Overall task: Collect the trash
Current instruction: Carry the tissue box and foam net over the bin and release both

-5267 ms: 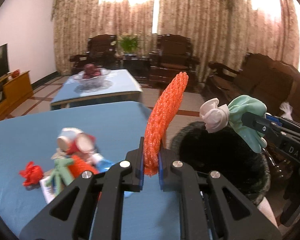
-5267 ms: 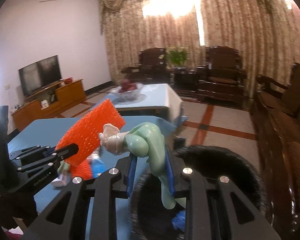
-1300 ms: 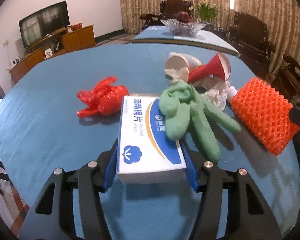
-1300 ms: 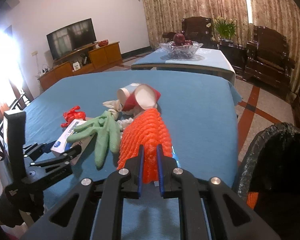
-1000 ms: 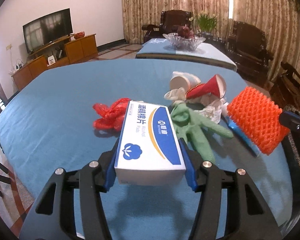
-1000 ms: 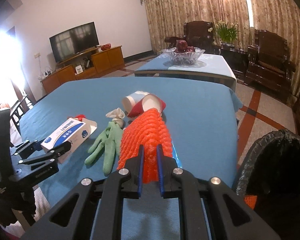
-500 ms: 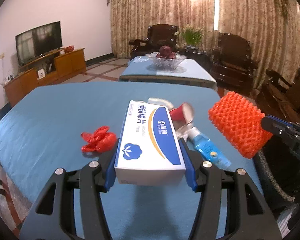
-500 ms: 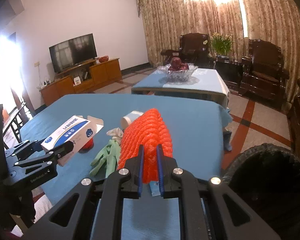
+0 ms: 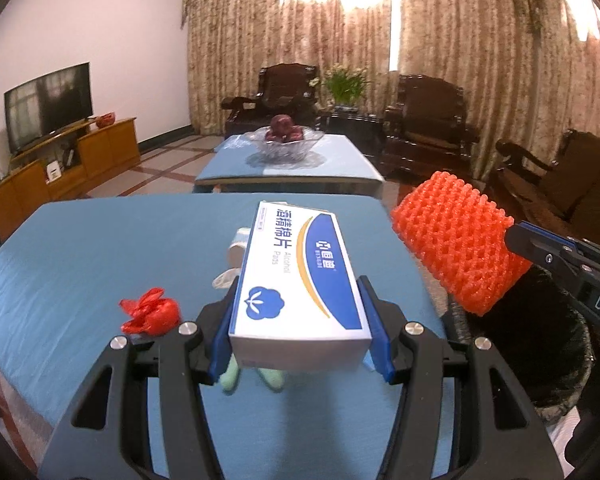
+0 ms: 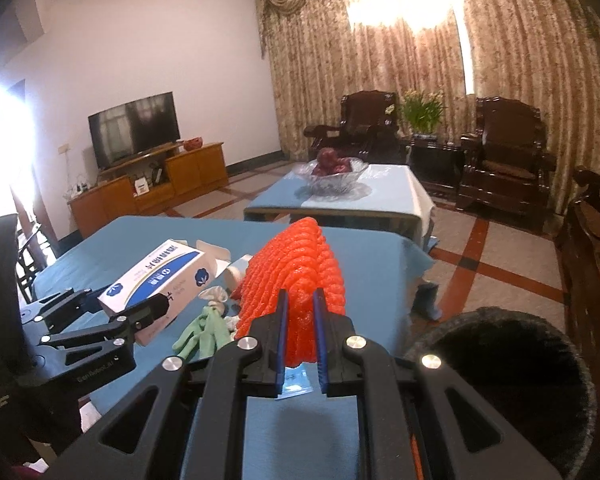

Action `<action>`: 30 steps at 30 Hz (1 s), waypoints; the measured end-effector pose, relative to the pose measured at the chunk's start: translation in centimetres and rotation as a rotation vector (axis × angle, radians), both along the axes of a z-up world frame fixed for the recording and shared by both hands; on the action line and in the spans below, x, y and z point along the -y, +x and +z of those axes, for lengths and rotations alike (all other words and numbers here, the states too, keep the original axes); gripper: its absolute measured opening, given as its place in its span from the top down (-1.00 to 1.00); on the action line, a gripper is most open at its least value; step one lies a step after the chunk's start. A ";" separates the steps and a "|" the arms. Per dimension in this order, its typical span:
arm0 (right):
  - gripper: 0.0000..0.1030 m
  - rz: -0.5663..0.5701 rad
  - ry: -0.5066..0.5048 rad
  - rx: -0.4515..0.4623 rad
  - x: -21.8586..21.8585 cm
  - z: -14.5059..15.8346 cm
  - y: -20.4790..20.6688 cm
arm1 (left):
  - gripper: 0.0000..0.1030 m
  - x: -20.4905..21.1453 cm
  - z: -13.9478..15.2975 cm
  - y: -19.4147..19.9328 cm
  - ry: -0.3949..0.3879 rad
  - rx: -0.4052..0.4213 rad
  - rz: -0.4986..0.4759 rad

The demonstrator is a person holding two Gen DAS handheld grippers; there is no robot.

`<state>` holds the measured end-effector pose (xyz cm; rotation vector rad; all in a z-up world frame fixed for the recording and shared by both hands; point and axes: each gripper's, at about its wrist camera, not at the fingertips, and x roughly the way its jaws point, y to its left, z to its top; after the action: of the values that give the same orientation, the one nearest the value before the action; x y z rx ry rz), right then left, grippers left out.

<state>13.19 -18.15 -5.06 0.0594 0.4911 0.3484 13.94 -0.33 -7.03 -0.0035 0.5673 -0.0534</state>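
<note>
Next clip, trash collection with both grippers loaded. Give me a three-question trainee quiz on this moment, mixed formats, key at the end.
1. True or false: the left gripper is closed on the white and blue box.
2. What does the right gripper hold? A) the green glove B) the orange foam net C) the red plastic bag
3. Fill in: the black-lined bin stands past the table's ____ edge in the right wrist view.

Key
1. True: the pads press on both sides of the box, which is lifted off the blue table.
2. B: the orange foam net is pinched. The green glove and red plastic bag lie on the table.
3. Right.
</note>
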 end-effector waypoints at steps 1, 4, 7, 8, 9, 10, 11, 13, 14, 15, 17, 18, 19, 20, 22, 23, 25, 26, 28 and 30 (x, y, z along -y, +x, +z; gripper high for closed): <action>0.76 -0.014 0.001 0.008 0.7 0.3 -0.3 | -0.04 0.6 0.2 0.1 -0.004 0.002 -0.014; 0.76 -0.047 0.002 0.021 2.2 0.8 -0.8 | -0.04 2.2 0.7 0.3 -0.008 0.011 -0.048; 0.76 -0.086 -0.002 0.028 3.9 1.0 -1.5 | -0.04 4.0 1.0 0.7 -0.015 0.016 -0.091; 0.76 -0.100 -0.004 0.028 4.4 1.0 -1.8 | -0.04 4.7 1.0 0.8 -0.017 0.016 -0.106; 0.76 -0.119 -0.007 0.027 5.3 1.0 -2.0 | -0.04 5.3 1.0 1.0 -0.019 0.015 -0.120; 0.76 -0.132 -0.009 0.025 5.7 1.0 -2.2 | -0.04 6.2 1.0 1.1 -0.022 0.014 -0.140; 0.76 -0.154 -0.012 0.022 6.5 0.9 -2.3 | -0.04 7.1 0.9 1.2 -0.023 0.013 -0.157; 0.76 -0.189 -0.015 0.015 8.0 0.7 -2.7 | -0.04 8.9 0.8 1.4 -0.022 0.012 -0.195; 0.76 -0.205 -0.017 0.012 8.6 0.7 -2.8 | -0.04 9.7 0.7 1.6 -0.022 0.013 -0.214; 0.76 -0.224 -0.020 0.009 9.3 0.6 -3.0 | -0.04 10.3 0.5 1.7 -0.022 0.012 -0.227; 0.76 -0.252 -0.025 0.005 10.5 0.5 -3.0 | -0.04 11.8 0.2 1.9 -0.025 0.005 -0.262; 0.76 -0.273 -0.030 0.002 11.4 0.3 -3.2 | -0.04 12.6 0.0 2.1 -0.031 0.001 -0.280; 0.77 -0.285 -0.034 -0.001 12.0 0.2 -3.1 | -0.04 13.5 -0.2 2.3 -0.033 -0.004 -0.299; 0.76 -0.302 -0.040 -0.006 12.7 0.0 -3.2 | -0.04 14.2 -0.4 2.4 -0.035 -0.010 -0.316; 0.76 -0.333 -0.049 -0.016 13.8 -0.4 -3.2 | -0.04 15.9 -0.9 2.6 -0.042 -0.017 -0.353; 0.76 -0.342 -0.051 -0.020 14.3 -0.5 -3.1 | -0.04 16.7 -1.1 2.7 -0.042 -0.020 -0.370; 0.76 -0.367 -0.053 -0.031 15.5 -1.0 -3.1 | -0.04 18.0 -1.7 2.8 -0.041 -0.027 -0.400; 0.76 -0.379 -0.055 -0.036 16.0 -1.2 -3.1 | -0.04 18.7 -2.0 2.9 -0.041 -0.034 -0.417; 0.76 -0.402 -0.063 -0.045 17.0 -1.7 -3.3 | -0.04 19.6 -2.5 3.0 -0.039 -0.045 -0.441; 0.76 -0.421 -0.064 -0.060 17.9 -2.4 -3.2 | -0.04 20.5 -3.1 3.2 -0.035 -0.053 -0.456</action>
<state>9.95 -36.02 -7.42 0.1089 0.5343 -0.0818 17.14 -20.87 -10.14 0.0909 0.6112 -0.5078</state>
